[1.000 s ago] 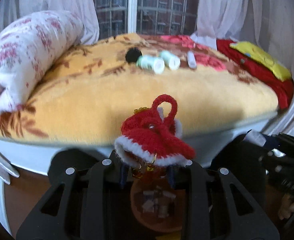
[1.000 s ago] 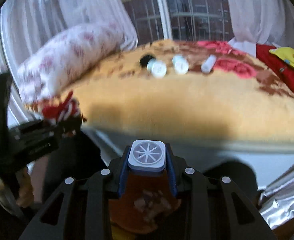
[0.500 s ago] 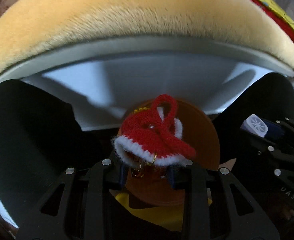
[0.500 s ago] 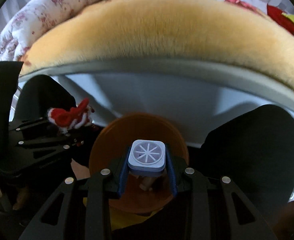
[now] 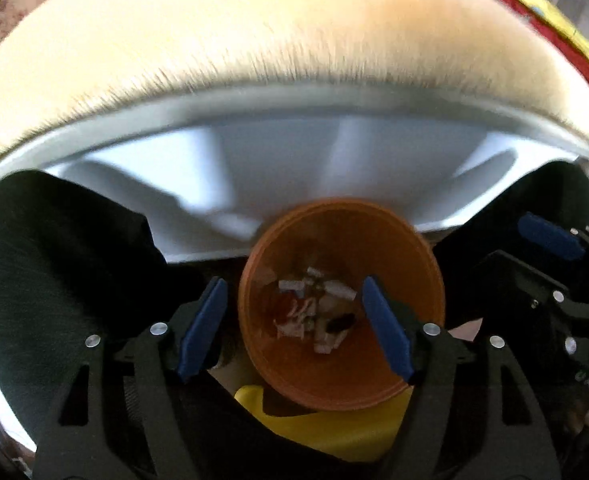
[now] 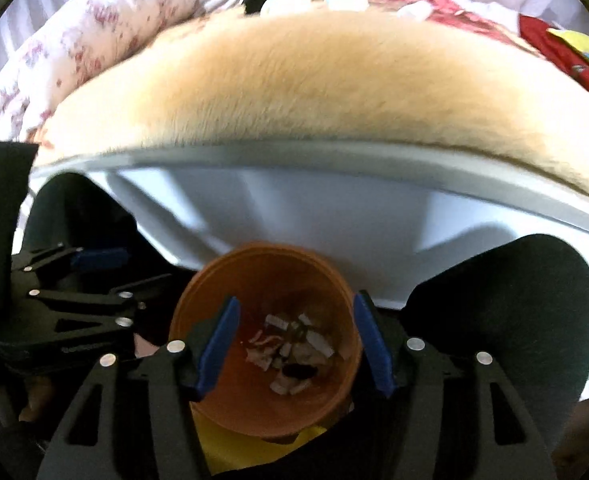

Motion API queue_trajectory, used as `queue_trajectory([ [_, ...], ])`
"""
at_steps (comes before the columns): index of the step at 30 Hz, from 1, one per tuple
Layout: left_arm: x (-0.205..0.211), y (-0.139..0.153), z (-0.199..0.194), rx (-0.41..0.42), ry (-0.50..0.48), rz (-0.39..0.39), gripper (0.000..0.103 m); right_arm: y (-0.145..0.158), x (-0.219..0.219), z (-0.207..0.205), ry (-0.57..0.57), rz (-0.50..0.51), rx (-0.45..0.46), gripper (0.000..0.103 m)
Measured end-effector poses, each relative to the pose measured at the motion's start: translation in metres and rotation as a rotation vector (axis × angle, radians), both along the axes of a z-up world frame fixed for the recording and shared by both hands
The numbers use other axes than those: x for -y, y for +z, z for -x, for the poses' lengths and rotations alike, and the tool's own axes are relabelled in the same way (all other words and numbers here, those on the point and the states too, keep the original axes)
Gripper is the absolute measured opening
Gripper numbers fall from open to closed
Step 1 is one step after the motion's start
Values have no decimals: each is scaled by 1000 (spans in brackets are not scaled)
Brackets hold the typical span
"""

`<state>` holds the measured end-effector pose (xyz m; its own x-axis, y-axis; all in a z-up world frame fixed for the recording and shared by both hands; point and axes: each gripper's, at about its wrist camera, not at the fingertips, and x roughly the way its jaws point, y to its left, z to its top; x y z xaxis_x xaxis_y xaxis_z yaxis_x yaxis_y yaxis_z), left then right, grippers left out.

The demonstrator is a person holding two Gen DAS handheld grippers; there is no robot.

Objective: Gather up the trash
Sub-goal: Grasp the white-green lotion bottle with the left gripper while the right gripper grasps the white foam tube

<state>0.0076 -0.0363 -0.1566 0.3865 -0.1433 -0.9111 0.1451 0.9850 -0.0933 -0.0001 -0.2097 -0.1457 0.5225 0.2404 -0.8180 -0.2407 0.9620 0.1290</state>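
An orange bin [image 5: 414,288] stands below the bed's edge, with small bits of trash [image 5: 314,316] at its bottom; a red and white piece lies among them. My left gripper [image 5: 300,320] is open and empty, right above the bin's mouth. My right gripper [image 6: 294,340] is open and empty too, above the same bin [image 6: 334,284], with the trash [image 6: 294,348] visible between its fingers. The left gripper's body [image 6: 66,308] shows at the left of the right wrist view.
The bed's yellow plush blanket [image 6: 294,92] hangs over a white frame [image 6: 314,216]. White rolls [image 6: 286,0] lie far back on the bed, a floral pillow [image 6: 74,48] at the left. The person's dark-clad knees [image 5: 54,260] flank the bin; something yellow [image 5: 326,424] lies under it.
Both grippers opened over the bin. The red knitted item left the left gripper and the square white cap left the right gripper; both are gone from between the fingers.
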Motion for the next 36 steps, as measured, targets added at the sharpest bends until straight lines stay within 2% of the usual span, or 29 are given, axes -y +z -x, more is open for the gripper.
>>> queue_trajectory([
  [3, -6, 32, 9, 88, 1, 32, 69, 16, 16, 8, -45, -34, 66, 60],
  [6, -12, 72, 11, 198, 2, 14, 78, 34, 33, 19, -79, -63, 134, 69],
  [8, -16, 97, 2, 245, 12, 21, 80, 48, 46, 23, -97, -83, 179, 73],
  [11, -20, 136, -37, 298, 63, 63, 85, 63, 62, 18, -131, -122, 221, 76],
  [12, -17, 144, -57, 298, 84, 66, 89, 66, 64, 17, -139, -135, 228, 77],
  [15, -4, 162, -113, 293, 140, 103, 89, 70, 78, 9, -175, -169, 246, 77],
  [20, 27, 158, -198, 233, 213, 109, 89, 65, 99, 6, -205, -207, 226, 77],
  [24, 40, 144, -245, 168, 284, 107, 89, 59, 114, 4, -230, -220, 209, 78],
  [26, 37, 131, -268, 95, 347, 163, 89, 57, 121, 2, -244, -230, 200, 78],
  [28, 33, 122, -280, 63, 391, 176, 89, 55, 126, 3, -255, -245, 192, 78],
  [32, 36, 106, -306, 21, 424, 145, 89, 50, 132, 0, -266, -266, 172, 78],
  [35, 34, 80, -319, -49, 448, 145, 89, 47, 134, -4, -265, -277, 157, 78],
  [36, 36, 78, -319, -24, 443, 115, 89, 47, 133, -5, -264, -279, 153, 78],
])
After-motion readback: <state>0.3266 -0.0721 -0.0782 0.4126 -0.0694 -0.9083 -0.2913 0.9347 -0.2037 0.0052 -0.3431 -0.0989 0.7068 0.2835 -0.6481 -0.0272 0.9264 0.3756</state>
